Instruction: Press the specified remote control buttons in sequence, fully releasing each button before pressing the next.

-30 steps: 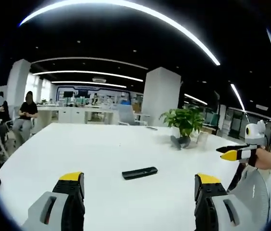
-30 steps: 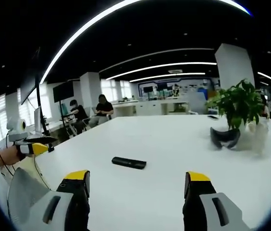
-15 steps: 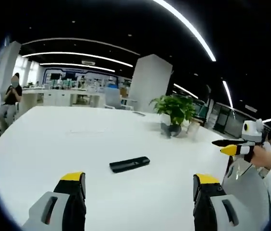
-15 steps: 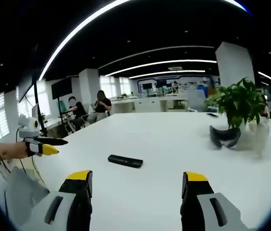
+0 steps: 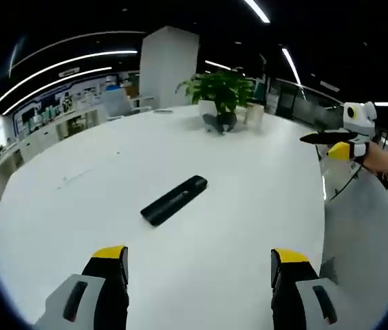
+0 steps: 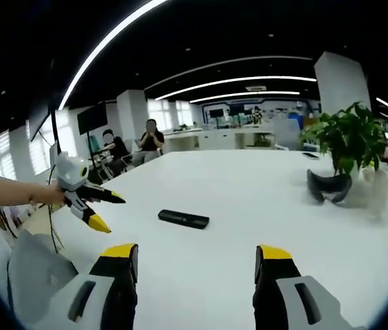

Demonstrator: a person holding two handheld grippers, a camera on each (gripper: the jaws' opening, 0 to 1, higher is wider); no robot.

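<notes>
So the remote control (image 5: 174,200) is a slim, flat black bar, pretty plain looking, lying flat on the white table (image 5: 249,206). Buttons are too small to make out from here. In the left gripper view it sits diagonally, well apart from the potted plant (image 5: 219,89) at the far end of the table, with nothing touching it. In the right gripper view the remote control (image 6: 184,219) lies almost crosswise, off to the left of the potted plant (image 6: 351,140) and nearer the camera than it.

Left hand-held gripper (image 5: 199,275) hangs above the table with its yellow-tipped jaws spread wide apart, nothing between them, the remote ahead of them. Right hand-held gripper (image 6: 195,271) is the same deal: jaws parted, holding nothing, remote ahead and a bit left.

You can also spot the left hand-held gripper (image 6: 104,210) in the right gripper view, left of the remote, jaws spread, clear of it. Next to the plant there's a dark curved object (image 6: 329,187) on the table. A couple of people (image 6: 151,141) sit at desks way behind the plant.
</notes>
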